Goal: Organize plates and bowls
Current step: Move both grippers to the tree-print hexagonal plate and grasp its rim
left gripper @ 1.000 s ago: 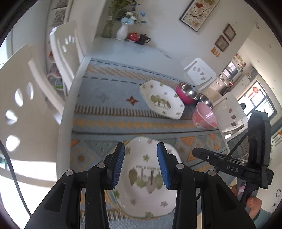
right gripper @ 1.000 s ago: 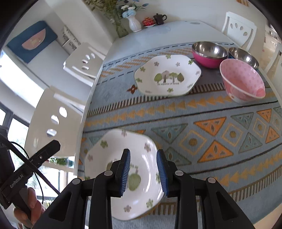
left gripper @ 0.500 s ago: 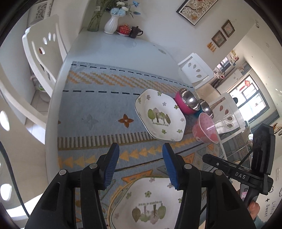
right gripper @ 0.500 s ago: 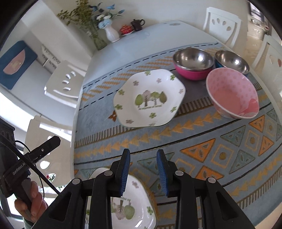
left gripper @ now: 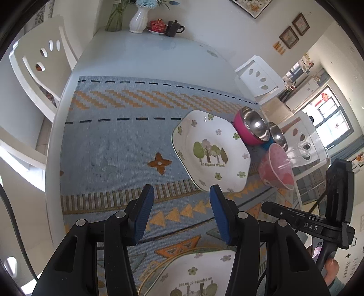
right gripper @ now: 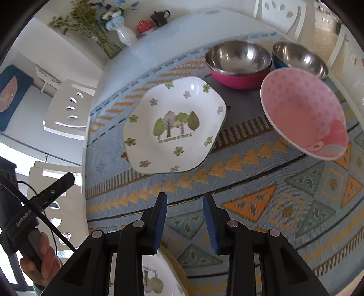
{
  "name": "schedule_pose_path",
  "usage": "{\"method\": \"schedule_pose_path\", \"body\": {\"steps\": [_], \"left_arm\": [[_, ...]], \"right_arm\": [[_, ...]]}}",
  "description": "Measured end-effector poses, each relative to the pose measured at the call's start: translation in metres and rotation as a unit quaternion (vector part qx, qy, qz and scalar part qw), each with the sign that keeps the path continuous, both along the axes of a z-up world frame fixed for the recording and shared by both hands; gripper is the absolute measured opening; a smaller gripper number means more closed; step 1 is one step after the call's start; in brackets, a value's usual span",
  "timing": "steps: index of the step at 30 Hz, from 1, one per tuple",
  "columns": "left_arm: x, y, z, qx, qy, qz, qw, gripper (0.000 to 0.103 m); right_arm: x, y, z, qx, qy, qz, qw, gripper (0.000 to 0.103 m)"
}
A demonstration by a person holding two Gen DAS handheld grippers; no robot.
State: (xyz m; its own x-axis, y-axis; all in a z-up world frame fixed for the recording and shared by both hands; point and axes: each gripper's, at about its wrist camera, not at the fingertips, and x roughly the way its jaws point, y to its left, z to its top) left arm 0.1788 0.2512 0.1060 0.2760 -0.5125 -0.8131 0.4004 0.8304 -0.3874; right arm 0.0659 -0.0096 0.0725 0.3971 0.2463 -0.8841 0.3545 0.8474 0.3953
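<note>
Two white hexagonal plates with tree prints lie on the patterned mat. The near plate [left gripper: 198, 273] [right gripper: 157, 280] sits under both grippers at the bottom edge, partly hidden by their bodies. The far plate [left gripper: 211, 152] [right gripper: 175, 127] lies ahead of the fingertips. A pink dotted bowl [left gripper: 277, 168] [right gripper: 304, 111] stands right of it. Behind are a steel bowl with a magenta outside [left gripper: 250, 129] [right gripper: 238, 61] and a steel bowl with a blue outside [left gripper: 276, 136] [right gripper: 298, 57]. My left gripper [left gripper: 180, 195] is open over bare mat. My right gripper [right gripper: 184, 200] is open with a narrower gap, nothing between its pads.
A white vase [left gripper: 138, 18] with flowers, a red cup [left gripper: 157, 24] and a dark cup [left gripper: 173, 28] stand at the table's far end. White chairs [left gripper: 43, 59] [left gripper: 259, 77] ring the table. The table's left edge [left gripper: 51, 136] is close to the mat.
Both grippers moved forward from over the near plate toward the far plate, which now looks larger and closer. The left jaws stand wider than a second ago.
</note>
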Motion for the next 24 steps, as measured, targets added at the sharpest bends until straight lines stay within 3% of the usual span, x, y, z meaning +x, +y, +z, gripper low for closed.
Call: {"method": "schedule_pose_path", "body": {"steps": [7, 13, 24], "left_arm": [[0.03, -0.005, 0.001, 0.021, -0.002, 0.008, 0.9997, 0.048], [0.052, -0.005, -0.011, 0.01, 0.015, 0.029, 0.9994, 0.048], [0.091, -0.054, -0.046, 0.046, 0.022, 0.003, 0.9987, 0.046]], "right_arm": [[0.021, -0.027, -0.017, 0.025, 0.024, -0.026, 0.999, 0.032], [0.039, -0.036, -0.032, 0.028, 0.041, -0.024, 0.999, 0.032], [0.065, -0.053, -0.053, 0.034, 0.061, -0.036, 0.997, 0.032]]}}
